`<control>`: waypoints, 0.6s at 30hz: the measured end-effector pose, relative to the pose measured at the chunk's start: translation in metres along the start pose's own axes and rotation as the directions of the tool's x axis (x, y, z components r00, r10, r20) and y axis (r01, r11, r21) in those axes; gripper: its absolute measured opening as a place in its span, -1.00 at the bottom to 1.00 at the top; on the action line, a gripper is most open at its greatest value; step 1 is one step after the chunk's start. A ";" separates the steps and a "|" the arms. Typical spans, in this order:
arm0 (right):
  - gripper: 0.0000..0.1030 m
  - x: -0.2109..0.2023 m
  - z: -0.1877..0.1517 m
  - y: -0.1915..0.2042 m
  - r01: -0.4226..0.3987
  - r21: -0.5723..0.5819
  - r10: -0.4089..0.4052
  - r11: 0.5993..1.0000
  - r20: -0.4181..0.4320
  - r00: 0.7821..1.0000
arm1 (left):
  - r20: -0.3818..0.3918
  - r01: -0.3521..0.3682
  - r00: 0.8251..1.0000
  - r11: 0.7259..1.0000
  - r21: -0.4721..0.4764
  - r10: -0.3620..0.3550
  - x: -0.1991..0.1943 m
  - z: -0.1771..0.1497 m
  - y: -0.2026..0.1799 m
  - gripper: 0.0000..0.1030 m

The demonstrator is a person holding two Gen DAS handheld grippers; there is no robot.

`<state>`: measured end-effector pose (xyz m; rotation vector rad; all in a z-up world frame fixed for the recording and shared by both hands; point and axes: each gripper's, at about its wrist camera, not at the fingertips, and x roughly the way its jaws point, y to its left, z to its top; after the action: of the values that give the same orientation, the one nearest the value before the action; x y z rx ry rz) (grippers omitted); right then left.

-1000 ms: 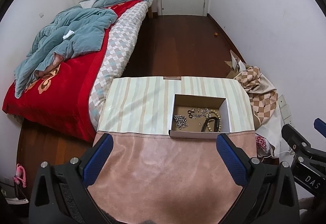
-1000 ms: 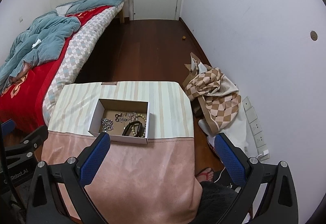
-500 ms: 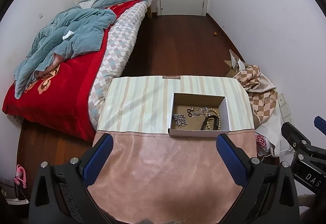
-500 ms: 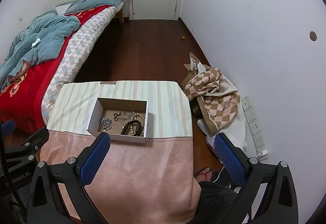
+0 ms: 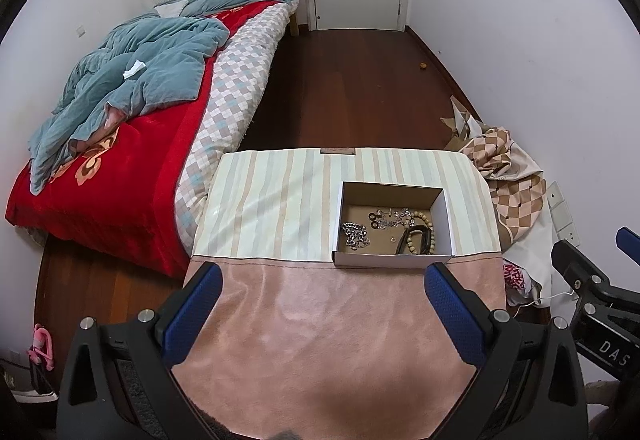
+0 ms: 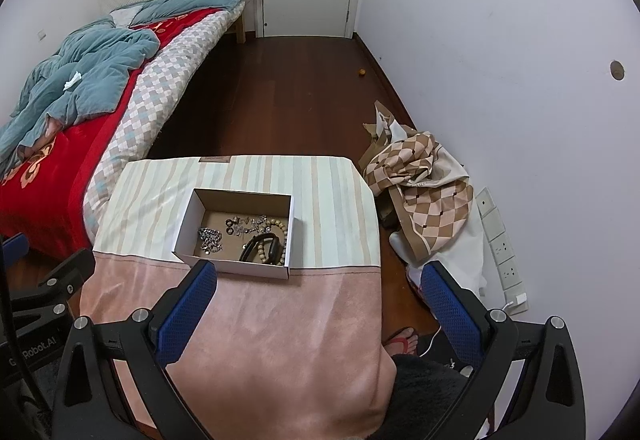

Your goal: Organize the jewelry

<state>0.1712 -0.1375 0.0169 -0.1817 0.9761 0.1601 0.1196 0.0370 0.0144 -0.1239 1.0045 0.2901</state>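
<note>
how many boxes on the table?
1. A single open cardboard box stands on the table, where the striped cloth meets the pink one, with the jewelry inside it. Both grippers hover open, short of it. Nothing visible suggests a second box.

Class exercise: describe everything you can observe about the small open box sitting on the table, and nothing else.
The box is a shallow rectangular tray of cardboard, white outside and brown inside, with no lid in view. It rests flat on the striped part of the tablecloth, its near wall along the seam with the pink part. Inside lie a silver chain, a beaded bracelet, a black band and small metal pieces. Neither gripper touches it.
</note>
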 end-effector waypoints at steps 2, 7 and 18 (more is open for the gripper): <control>1.00 0.000 -0.001 0.000 0.001 0.000 -0.001 1.000 0.000 1.000 | 0.002 0.001 1.000 1.000 0.003 -0.001 -0.001 0.000 0.001 1.00; 1.00 -0.002 -0.003 0.002 0.004 -0.002 -0.004 1.000 0.002 1.000 | 0.000 0.004 1.000 1.000 0.003 -0.004 -0.002 0.000 0.001 1.00; 1.00 -0.002 -0.003 0.002 0.003 -0.002 -0.003 1.000 0.002 1.000 | 0.003 0.000 1.000 1.000 0.007 0.000 -0.002 0.000 0.001 1.00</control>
<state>0.1672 -0.1362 0.0168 -0.1849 0.9734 0.1585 0.1179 0.0376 0.0163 -0.1173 1.0022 0.2869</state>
